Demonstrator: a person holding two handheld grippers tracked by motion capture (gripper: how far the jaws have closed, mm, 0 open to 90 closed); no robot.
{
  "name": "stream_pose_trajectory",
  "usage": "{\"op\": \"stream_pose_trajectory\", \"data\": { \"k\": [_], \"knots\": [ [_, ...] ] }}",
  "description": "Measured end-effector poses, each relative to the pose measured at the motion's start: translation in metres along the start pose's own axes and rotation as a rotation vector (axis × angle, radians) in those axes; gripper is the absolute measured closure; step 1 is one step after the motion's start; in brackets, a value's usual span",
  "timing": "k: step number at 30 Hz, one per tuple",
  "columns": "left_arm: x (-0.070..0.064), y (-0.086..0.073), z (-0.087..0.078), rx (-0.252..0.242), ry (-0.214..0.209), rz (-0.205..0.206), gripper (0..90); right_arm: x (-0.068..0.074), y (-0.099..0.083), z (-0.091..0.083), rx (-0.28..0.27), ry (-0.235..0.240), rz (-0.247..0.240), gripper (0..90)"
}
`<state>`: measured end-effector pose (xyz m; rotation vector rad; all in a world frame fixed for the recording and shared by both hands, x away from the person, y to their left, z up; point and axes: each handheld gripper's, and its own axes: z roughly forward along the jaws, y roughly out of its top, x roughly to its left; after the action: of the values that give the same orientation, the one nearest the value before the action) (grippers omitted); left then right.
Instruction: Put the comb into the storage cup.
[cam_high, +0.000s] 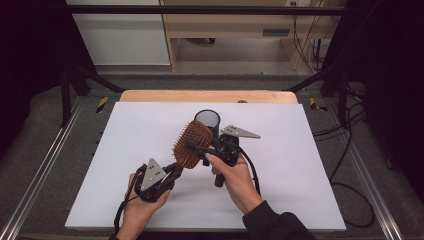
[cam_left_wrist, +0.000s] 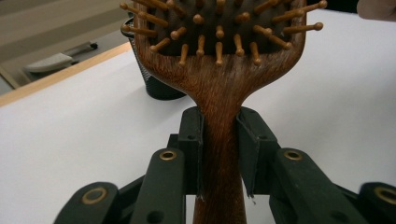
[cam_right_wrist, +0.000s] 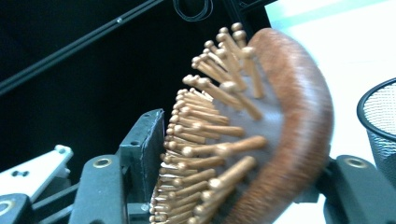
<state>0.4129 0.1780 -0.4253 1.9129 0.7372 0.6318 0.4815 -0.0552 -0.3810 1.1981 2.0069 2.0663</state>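
The wooden hairbrush (cam_high: 192, 143) is held above the white surface (cam_high: 125, 130) between both grippers — the left gripper (cam_high: 167, 176) has its fingers clamped on the handle, the right gripper (cam_high: 200, 148) pinches the bristled head, just before a black mesh cup (cam_high: 207, 119)

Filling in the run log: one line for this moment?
left gripper: shut on hairbrush handle | right gripper: shut on hairbrush head | mesh cup: behind

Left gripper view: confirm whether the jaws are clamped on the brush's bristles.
No, the left gripper clamps the brush by its wooden handle, below the bristles.
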Motion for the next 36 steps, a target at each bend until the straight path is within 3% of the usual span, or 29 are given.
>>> {"op": "stream_pose_trajectory", "data": {
  "k": [4,10,15,17,20,21,28,36],
  "knots": [
    [0.001,-0.003,0.006,0.013,0.006,-0.004,73.0,0.002,0.002,0.001,0.016,0.005,0.014,48.2],
    [0.005,-0.002,0.009,0.015,0.000,-0.020,72.9,0.008,0.002,0.004,0.008,-0.013,-0.013,50.7],
    [0.008,-0.001,0.009,0.023,0.022,-0.006,72.9,0.010,0.005,0.010,0.006,-0.019,-0.010,52.0],
    [0.010,-0.001,0.010,0.022,0.023,-0.024,72.8,0.010,0.005,0.011,0.007,-0.017,-0.012,52.0],
    [0.010,-0.001,0.010,0.016,0.037,-0.031,72.9,0.014,0.008,0.015,0.016,-0.024,-0.046,52.2],
    [0.010,0.000,0.010,0.016,0.035,-0.043,72.7,0.013,0.009,0.015,0.012,-0.021,-0.038,52.4],
    [0.010,0.002,0.015,0.006,0.061,-0.009,72.6,0.006,0.013,0.015,0.006,-0.009,-0.017,52.7],
    [0.008,0.002,0.019,-0.017,0.059,-0.039,72.4,0.003,0.016,0.014,0.006,-0.021,-0.003,52.9]
  ]
}}
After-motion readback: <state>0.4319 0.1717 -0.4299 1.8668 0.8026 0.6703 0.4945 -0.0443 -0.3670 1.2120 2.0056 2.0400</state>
